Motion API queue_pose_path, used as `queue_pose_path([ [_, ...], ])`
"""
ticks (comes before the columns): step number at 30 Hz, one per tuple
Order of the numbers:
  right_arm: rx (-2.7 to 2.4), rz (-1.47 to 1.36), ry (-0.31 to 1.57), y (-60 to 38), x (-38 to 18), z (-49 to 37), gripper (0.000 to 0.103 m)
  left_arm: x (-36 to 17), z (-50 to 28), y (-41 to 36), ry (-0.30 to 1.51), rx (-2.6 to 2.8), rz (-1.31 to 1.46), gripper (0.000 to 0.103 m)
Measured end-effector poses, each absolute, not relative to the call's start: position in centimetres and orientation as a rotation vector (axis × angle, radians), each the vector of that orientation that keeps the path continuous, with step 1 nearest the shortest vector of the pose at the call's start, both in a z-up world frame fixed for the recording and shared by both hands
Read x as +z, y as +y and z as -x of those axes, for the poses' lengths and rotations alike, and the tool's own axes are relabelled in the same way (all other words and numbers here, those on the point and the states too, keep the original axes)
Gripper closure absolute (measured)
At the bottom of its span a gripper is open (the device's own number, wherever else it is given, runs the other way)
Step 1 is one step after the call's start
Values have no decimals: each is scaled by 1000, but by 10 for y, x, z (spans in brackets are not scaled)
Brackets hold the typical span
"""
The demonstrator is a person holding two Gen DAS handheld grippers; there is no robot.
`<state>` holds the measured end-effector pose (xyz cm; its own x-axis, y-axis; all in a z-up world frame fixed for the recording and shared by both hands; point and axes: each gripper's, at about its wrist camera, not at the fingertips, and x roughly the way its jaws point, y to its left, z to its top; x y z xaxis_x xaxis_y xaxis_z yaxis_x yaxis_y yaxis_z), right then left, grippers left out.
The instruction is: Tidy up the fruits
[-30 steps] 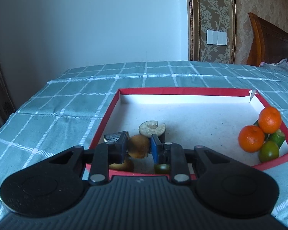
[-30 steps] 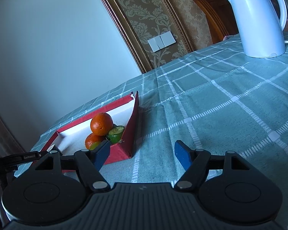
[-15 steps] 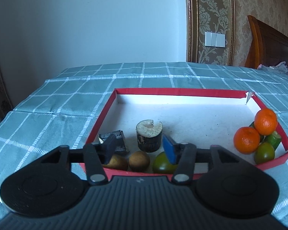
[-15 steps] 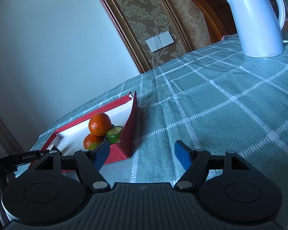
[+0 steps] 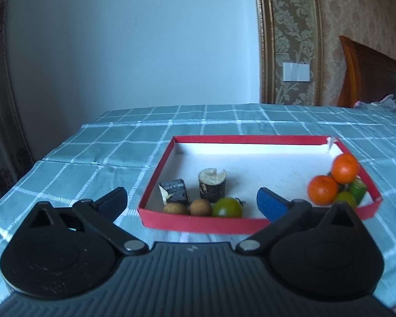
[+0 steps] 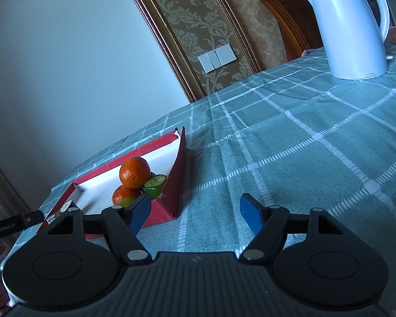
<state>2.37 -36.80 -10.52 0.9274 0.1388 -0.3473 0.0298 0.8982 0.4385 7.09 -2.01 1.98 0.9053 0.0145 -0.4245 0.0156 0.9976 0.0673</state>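
Red-walled tray on the table held brown fruits at its near-left corner, directly ahead of the left gripper, jaws just opened wide and empty; right gripper spread, empty.

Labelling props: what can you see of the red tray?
The tray is a shallow rectangular box, apparently cardboard, with red walls and a white floor. It lies flat on the checked tablecloth. One far corner is torn open. Two oranges and green fruit are piled in its near right corner; two small brown fruits, a green one and two dark chunks sit near its front left. No gripper touches it.
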Motion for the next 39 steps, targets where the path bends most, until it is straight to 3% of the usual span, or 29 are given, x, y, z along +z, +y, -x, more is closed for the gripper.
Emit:
queue_pose_path([
  [21, 30, -420, 401, -363, -103, -25, 29, 21, -31, 9, 502, 3, 35, 0],
  [27, 44, -272, 443, -313, -93, -14, 29, 7, -26, 4, 540, 4, 26, 0],
  [29, 54, -189, 465, -285, -91, -8, 21, 5, -26, 0, 549, 3, 22, 0],
  [39, 91, -80, 489, -225, -96, -3, 21, 4, -18, -7, 542, -10, 6, 0],
])
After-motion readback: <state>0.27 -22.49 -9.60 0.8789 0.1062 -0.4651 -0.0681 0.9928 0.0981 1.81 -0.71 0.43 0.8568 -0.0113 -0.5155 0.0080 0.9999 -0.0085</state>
